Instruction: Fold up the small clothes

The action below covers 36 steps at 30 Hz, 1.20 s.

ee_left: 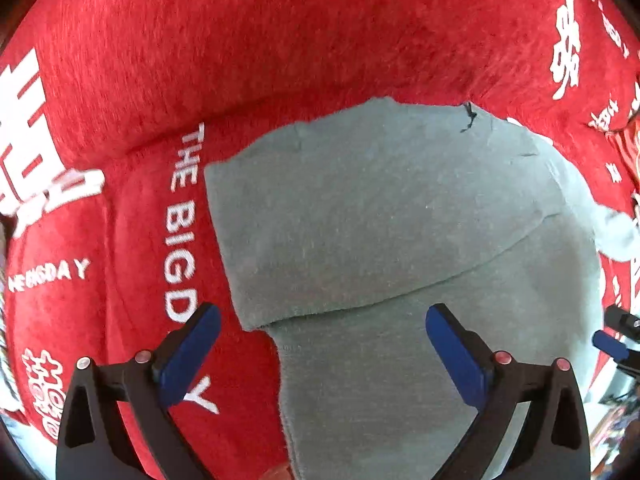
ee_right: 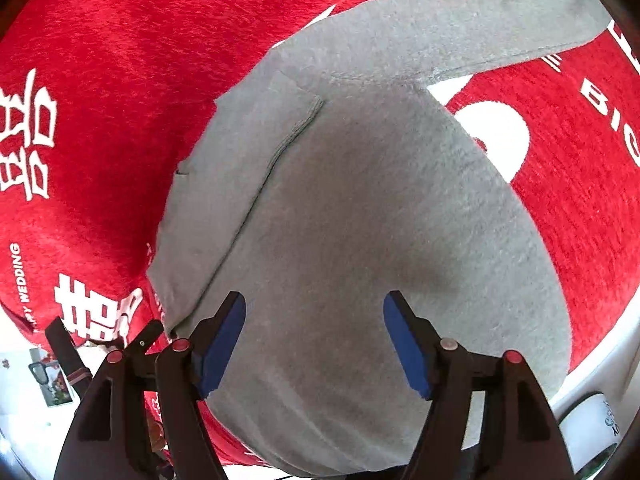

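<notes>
A small grey garment [ee_left: 400, 240] lies flat on a red cloth, with one part folded over the rest along a diagonal edge. My left gripper [ee_left: 322, 320] is open and empty, hovering over the garment's left edge. In the right wrist view the same grey garment [ee_right: 360, 220] fills the middle, with a sleeve stretching to the upper right and a stitched seam at its left. My right gripper [ee_right: 314, 312] is open and empty just above the garment's near part. The right gripper's tip also shows at the right edge of the left wrist view [ee_left: 616, 332].
The red fleece cloth [ee_left: 280, 40] with white lettering covers the surface and shows around the garment in the right wrist view [ee_right: 120, 80]. A white surface edge and a roll-like white object [ee_right: 592, 428] sit at the lower right. A photo card [ee_right: 48, 380] lies at the lower left.
</notes>
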{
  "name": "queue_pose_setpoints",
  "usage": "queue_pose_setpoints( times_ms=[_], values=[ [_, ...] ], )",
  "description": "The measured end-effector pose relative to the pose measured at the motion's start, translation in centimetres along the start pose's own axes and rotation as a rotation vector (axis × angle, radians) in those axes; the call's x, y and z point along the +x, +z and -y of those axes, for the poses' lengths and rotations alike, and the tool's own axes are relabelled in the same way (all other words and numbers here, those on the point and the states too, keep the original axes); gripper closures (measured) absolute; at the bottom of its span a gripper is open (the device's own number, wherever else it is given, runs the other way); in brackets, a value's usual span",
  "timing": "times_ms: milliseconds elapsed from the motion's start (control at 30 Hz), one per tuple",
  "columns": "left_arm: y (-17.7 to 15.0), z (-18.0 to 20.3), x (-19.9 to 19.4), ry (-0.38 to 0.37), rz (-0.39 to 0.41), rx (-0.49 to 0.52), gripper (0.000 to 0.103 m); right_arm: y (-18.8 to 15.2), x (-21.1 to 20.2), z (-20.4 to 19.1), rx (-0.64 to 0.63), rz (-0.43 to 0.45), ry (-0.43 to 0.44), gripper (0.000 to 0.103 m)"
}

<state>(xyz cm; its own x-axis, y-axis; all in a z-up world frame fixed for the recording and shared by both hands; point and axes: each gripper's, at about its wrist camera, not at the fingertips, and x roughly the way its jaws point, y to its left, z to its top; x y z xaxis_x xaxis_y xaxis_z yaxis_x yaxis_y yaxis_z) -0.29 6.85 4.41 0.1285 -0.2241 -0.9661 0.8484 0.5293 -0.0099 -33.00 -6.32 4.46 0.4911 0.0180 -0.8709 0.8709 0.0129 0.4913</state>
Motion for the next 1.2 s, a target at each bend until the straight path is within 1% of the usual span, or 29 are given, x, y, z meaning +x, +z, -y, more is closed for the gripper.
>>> queue_pose_setpoints(
  times_ms=[33, 133, 233, 300, 367, 433, 500, 567, 700, 800, 900, 1033, 1100, 1167, 1200],
  values=[
    [0.0, 0.2, -0.2, 0.008, 0.005, 0.007, 0.0, -0.2, 0.0, 0.0, -0.003, 0.002, 0.011, 0.016],
    [0.2, 0.8, -0.5, 0.025, -0.005, -0.002, 0.0, -0.4, 0.2, 0.1, -0.008, -0.009, 0.03, 0.016],
    [0.8, 0.9, 0.5, 0.04, -0.047, -0.038, 0.0, 0.0, 0.2, 0.8, 0.008, -0.019, 0.028, 0.016],
    [1.2, 1.2, 1.4, 0.058, -0.088, -0.056, 0.0, 0.9, -0.3, 1.6, 0.022, -0.01, 0.036, 0.016],
    [1.3, 1.4, 1.8, 0.059, -0.101, -0.059, 0.0, 2.3, -0.8, 3.0, 0.049, 0.005, 0.039, 0.016],
    [1.5, 2.1, 1.8, 0.049, -0.105, -0.057, 0.0, 4.2, -1.5, 5.2, 0.107, 0.023, 0.049, 0.016],
    [1.7, 3.5, 2.0, 0.031, -0.119, -0.055, 0.0, 5.9, -2.4, 7.3, 0.161, 0.051, 0.055, 0.016],
    [2.0, 4.9, 2.3, 0.019, -0.129, -0.048, 0.0, 8.0, -3.8, 10.2, 0.228, 0.099, 0.045, 0.016],
    [2.8, 9.2, 2.9, -0.002, -0.13, -0.013, 0.0, 11.3, -6.1, 16.2, 0.372, 0.185, 0.044, 0.016],
    [3.5, 12.5, 3.4, -0.029, -0.135, 0.018, 0.0, 13.6, -7.1, 20.2, 0.46, 0.228, 0.063, 0.016],
    [4.4, 16.0, 4.1, -0.066, -0.14, 0.059, 0.0, 15.7, -7.2, 23.1, 0.516, 0.241, 0.096, 0.016],
    [5.3, 19.9, 5.0, -0.1, -0.153, 0.106, 0.0, 17.3, -6.6, 25.4, 0.584, 0.244, 0.164, 0.016],
    [5.6, 21.0, 5.1, -0.09, -0.132, 0.12, 0.0, 18.0, -6.6, 26.0, 0.605, 0.265, 0.216, 0.016],
    [5.9, 22.0, 5.1, -0.075, -0.109, 0.132, 0.0, 18.5, -6.7, 25.5, 0.597, 0.283, 0.246, 0.016],
    [6.0, 22.5, 5.1, -0.077, -0.11, 0.131, 0.0, 18.8, -6.7, 25.3, 0.588, 0.287, 0.253, 0.016]
  ],
)
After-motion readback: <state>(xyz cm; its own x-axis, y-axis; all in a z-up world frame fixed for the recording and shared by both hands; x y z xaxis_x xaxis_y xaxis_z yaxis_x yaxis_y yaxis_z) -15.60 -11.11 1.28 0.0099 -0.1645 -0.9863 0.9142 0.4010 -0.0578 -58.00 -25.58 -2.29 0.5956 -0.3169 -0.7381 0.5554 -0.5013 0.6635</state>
